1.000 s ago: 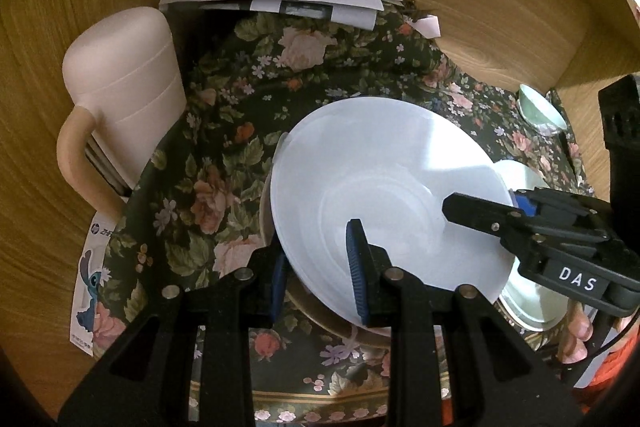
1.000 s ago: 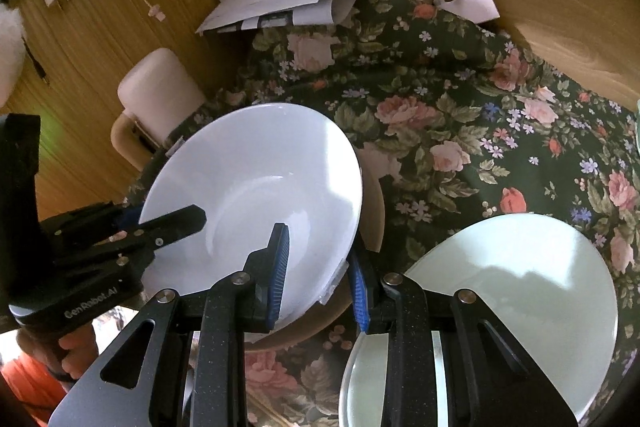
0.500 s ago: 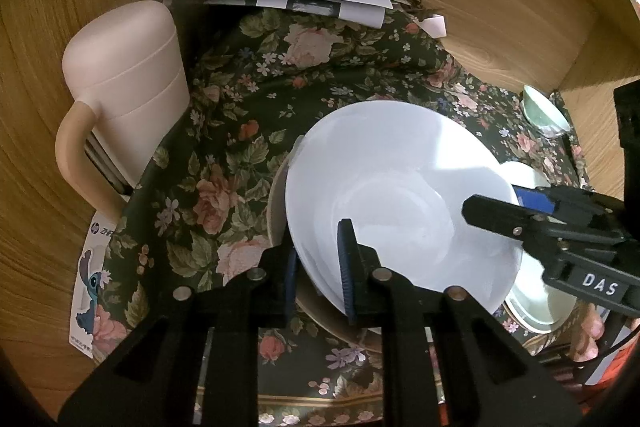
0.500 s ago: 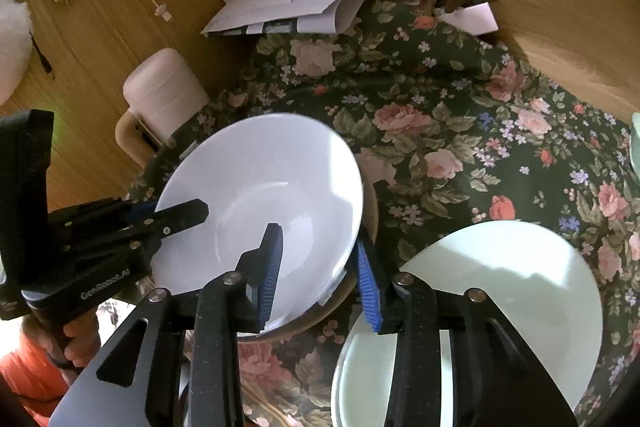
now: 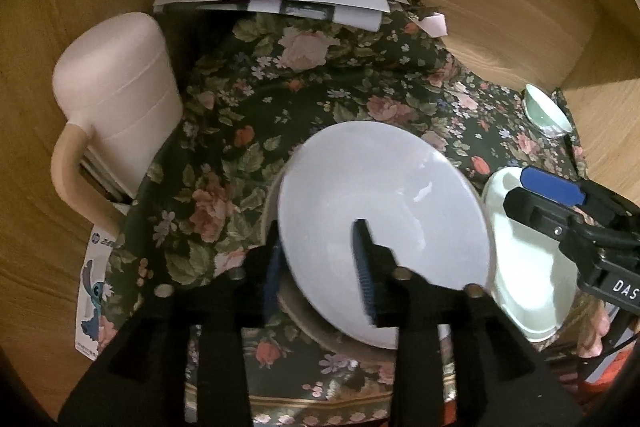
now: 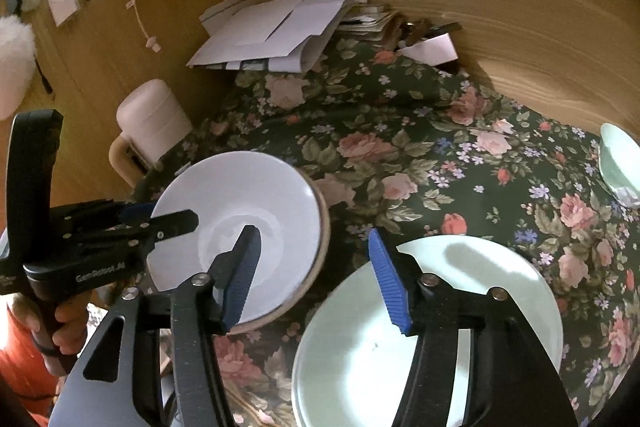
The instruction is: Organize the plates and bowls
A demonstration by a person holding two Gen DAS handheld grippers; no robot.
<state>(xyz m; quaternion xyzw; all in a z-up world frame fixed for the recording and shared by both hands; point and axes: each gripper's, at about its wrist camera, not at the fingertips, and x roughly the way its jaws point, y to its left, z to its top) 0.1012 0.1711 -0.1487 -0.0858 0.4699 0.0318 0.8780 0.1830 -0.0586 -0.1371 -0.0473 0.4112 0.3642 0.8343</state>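
One white bowl [image 6: 240,223] nested on tan dish [image 6: 322,247]. Left gripper [image 5: 320,267] opening, rim between jaws, pads clear. Right gripper [image 6: 316,275] opening, empty. Left: green plates [image 6: 440,327], small bowl [image 6: 620,163] well apart.

Wooden walls [image 6: 520,39], floral tablecloth [image 6: 420,147]

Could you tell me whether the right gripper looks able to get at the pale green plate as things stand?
Probably yes: the right gripper, its jaws opening and empty, hangs just over the pale green plate, with nothing between.
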